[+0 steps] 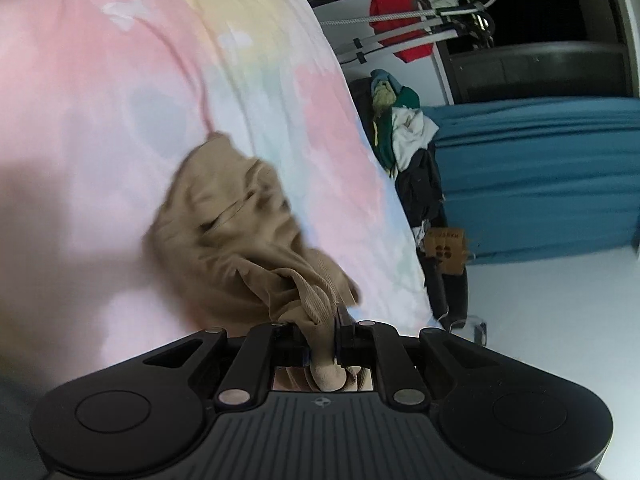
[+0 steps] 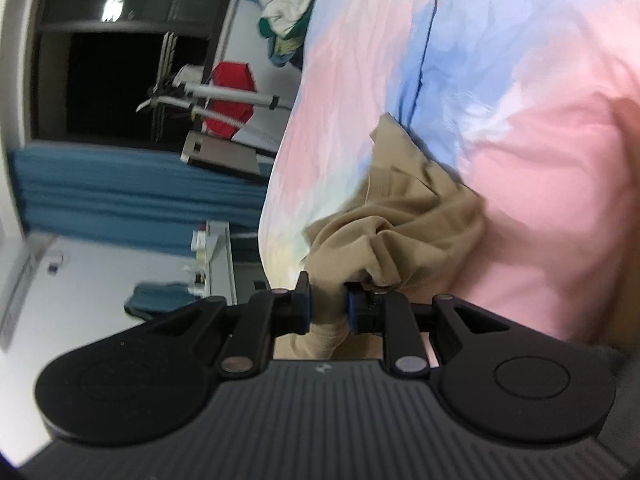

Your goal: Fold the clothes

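A tan garment [image 1: 224, 220] lies crumpled on the pastel tie-dye bedspread [image 1: 100, 80]. My left gripper [image 1: 323, 340] is shut on a ribbed edge of that tan garment, the cloth bunched between its pads. In the right wrist view the same tan garment [image 2: 404, 216] trails away over the bedspread [image 2: 540, 160], and my right gripper [image 2: 328, 308] is shut on another bunch of it. Both pictures are rolled to the side and blurred by motion.
A heap of mixed clothes [image 1: 404, 136] sits past the bed's edge, also seen as a clothes pile [image 2: 286, 20]. Blue curtains [image 1: 540, 176] hang below a dark window [image 2: 120, 80]. A drying rack with a red garment [image 1: 400, 20] stands by the wall. White floor lies beside the bed.
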### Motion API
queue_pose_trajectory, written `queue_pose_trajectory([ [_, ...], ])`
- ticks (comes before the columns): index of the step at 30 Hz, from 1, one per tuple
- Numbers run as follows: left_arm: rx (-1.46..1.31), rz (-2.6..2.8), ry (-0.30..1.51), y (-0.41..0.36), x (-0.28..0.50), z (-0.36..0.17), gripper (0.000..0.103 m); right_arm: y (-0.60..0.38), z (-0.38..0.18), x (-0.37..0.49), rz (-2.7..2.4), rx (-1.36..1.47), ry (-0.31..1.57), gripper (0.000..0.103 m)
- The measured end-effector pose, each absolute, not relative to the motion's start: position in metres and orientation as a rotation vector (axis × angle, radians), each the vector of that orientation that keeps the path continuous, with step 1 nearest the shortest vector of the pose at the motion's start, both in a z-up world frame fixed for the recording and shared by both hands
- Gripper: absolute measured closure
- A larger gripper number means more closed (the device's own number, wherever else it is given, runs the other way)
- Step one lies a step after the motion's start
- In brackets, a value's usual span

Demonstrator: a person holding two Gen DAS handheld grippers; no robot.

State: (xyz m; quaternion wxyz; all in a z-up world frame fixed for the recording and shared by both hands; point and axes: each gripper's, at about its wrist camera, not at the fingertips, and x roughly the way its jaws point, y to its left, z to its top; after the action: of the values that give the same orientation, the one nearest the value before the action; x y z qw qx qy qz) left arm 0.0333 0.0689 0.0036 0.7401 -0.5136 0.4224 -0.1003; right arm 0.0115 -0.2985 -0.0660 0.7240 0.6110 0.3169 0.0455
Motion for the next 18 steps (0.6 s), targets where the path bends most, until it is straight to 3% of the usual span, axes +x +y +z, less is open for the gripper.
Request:
queue_pose_trajectory([
  [9,-1.074,-0.169,0.987,0.046,0.164,-0.039,0.090,-0.295,-0.092,0.118,-0.033,1.383,0.768,0.080],
  [14,-1.012,-0.162,1.007,0.040,0.198,-0.071,0.085,-0.297,-0.129,0.158,-0.076,1.384,0.838,0.077],
  [16,-0.983,-0.169,1.003,0.038,0.202,-0.076,0.085,-0.298,-0.137,0.163,-0.056,1.381,0.840,0.071],
  [18,-0.940,-0.175,0.997,0.035,0.204,-0.077,0.083,-0.299,-0.139,0.166,-0.011,1.364,0.822,0.057],
])
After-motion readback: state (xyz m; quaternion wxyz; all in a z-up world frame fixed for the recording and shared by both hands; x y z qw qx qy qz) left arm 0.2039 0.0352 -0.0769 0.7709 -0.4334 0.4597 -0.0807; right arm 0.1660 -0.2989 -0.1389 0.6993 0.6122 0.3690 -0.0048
